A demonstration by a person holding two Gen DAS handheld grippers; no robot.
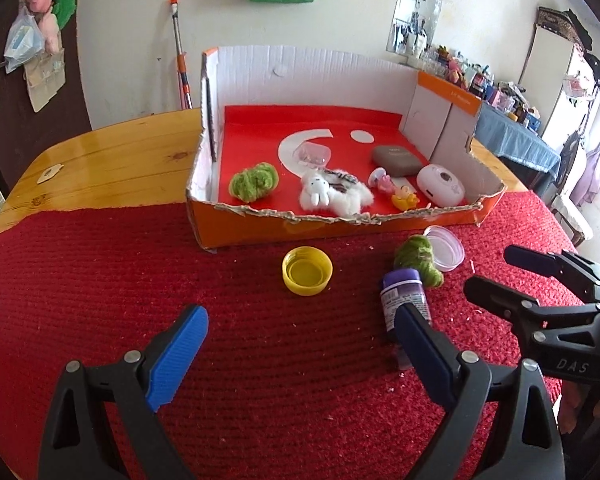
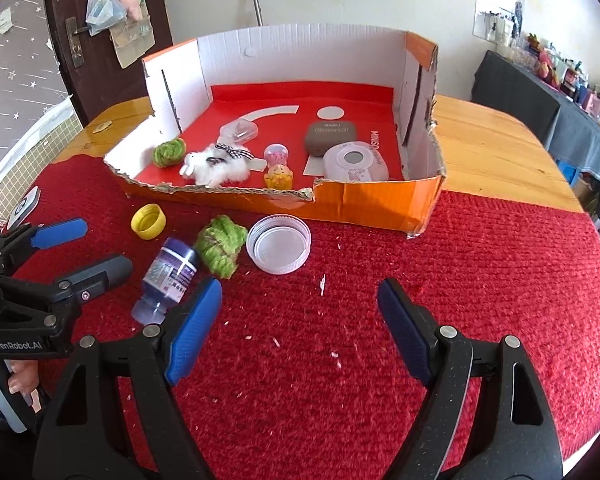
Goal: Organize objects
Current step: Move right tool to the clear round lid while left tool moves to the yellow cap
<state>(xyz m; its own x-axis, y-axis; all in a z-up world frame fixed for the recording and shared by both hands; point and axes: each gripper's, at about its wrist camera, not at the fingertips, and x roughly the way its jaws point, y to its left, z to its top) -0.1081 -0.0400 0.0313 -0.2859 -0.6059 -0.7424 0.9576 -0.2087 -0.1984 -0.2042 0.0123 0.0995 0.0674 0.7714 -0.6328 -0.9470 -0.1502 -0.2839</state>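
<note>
My left gripper (image 1: 300, 344) wide open over bare red mat (image 1: 100, 280). Ahead: yellow cap (image 1: 307, 271); purple bottle (image 1: 406, 300) by my right finger, green yarn ball (image 1: 418, 260) touching it, clear lid (image 1: 446, 248) beside. Torn box wall (image 1: 340, 224) blocks behind.

home, likely | wooden table (image 1: 112, 160) | door (image 2: 60, 20) | wall mirror (image 1: 418, 4)
</note>
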